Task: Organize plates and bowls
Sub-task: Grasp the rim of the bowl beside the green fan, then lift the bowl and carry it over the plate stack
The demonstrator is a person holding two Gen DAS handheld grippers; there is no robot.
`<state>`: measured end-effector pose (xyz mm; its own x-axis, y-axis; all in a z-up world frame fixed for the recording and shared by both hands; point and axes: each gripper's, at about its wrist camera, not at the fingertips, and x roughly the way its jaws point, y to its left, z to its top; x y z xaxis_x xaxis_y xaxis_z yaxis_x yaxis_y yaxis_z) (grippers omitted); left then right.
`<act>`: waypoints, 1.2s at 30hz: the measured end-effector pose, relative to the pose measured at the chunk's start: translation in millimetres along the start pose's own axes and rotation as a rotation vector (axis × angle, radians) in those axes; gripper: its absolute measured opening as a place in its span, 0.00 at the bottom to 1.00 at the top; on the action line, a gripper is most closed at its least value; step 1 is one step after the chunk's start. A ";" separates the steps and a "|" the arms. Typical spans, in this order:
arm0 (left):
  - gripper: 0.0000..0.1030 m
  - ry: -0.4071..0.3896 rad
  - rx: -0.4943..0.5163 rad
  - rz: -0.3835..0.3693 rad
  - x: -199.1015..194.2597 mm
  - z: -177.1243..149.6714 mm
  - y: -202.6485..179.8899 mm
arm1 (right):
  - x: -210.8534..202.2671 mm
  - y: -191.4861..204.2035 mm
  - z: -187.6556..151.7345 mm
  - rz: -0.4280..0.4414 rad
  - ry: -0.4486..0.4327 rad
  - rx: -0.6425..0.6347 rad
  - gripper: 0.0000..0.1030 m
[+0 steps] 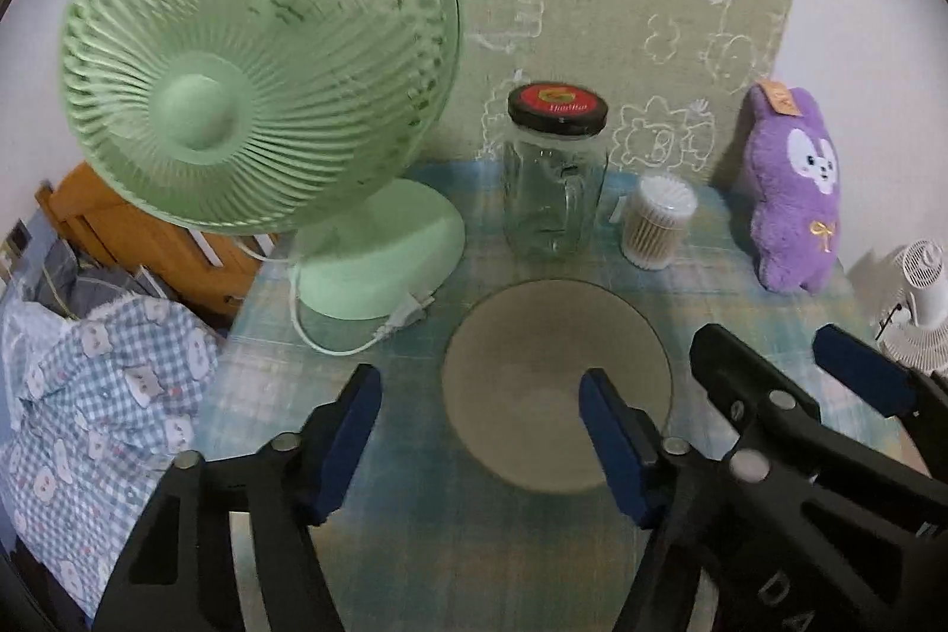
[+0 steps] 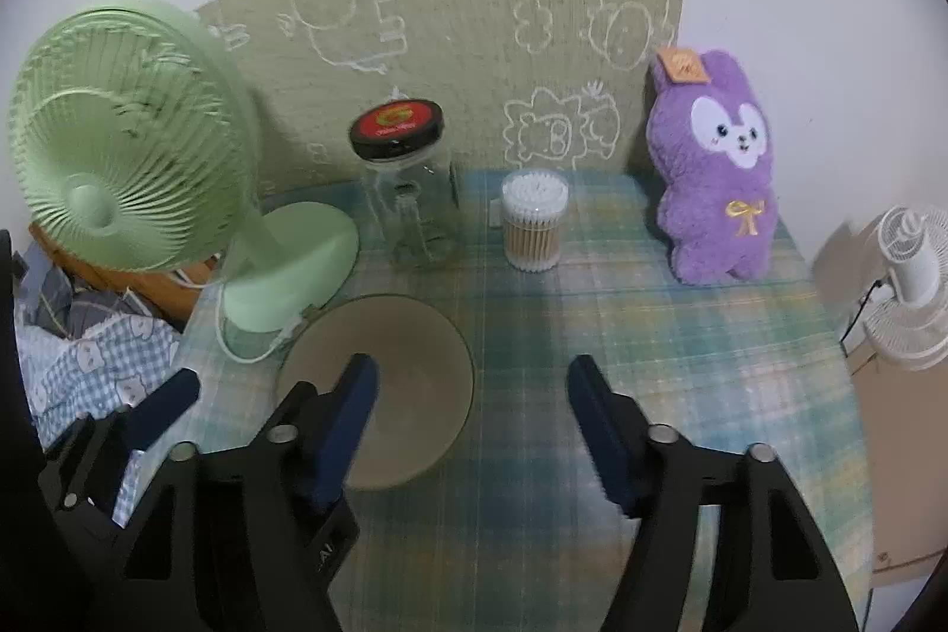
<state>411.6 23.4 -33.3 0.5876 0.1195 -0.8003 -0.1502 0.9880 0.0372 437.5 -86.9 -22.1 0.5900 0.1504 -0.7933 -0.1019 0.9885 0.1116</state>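
Fingers: left gripper (image 1: 480,439) spread, right gripper (image 2: 471,433) spread (both empty) | bowl (image 1: 533,371): upright on tablecloth (image 2: 681,336), near green fan (image 1: 255,57).

2 wrist views, near, angled down at table (image 1: 415,543), facing wall, apparently side by side

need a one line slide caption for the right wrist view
Open right gripper hovers beside a brown bowl on the plaid tablecloth, with green fan, glass jar and purple plush behind.
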 end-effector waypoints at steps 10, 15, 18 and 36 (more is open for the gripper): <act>0.45 0.062 0.022 0.038 53.7 1.1 -1.9 | 61.1 -3.2 0.5 0.004 0.069 0.010 0.50; 0.35 0.091 0.016 0.036 69.7 -2.9 -0.2 | 76.7 -1.8 -2.2 0.007 0.093 0.009 0.36; 0.30 0.086 0.027 0.057 73.1 -3.2 -1.5 | 83.3 0.6 -2.4 0.012 0.104 -0.002 0.26; 0.18 0.118 0.003 0.052 83.6 -2.7 7.6 | 91.7 6.2 0.1 0.008 0.138 0.030 0.20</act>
<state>457.5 40.6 -101.6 0.4816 0.1581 -0.8620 -0.1756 0.9811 0.0818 491.0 -67.0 -94.1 0.4736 0.1564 -0.8668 -0.0807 0.9877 0.1342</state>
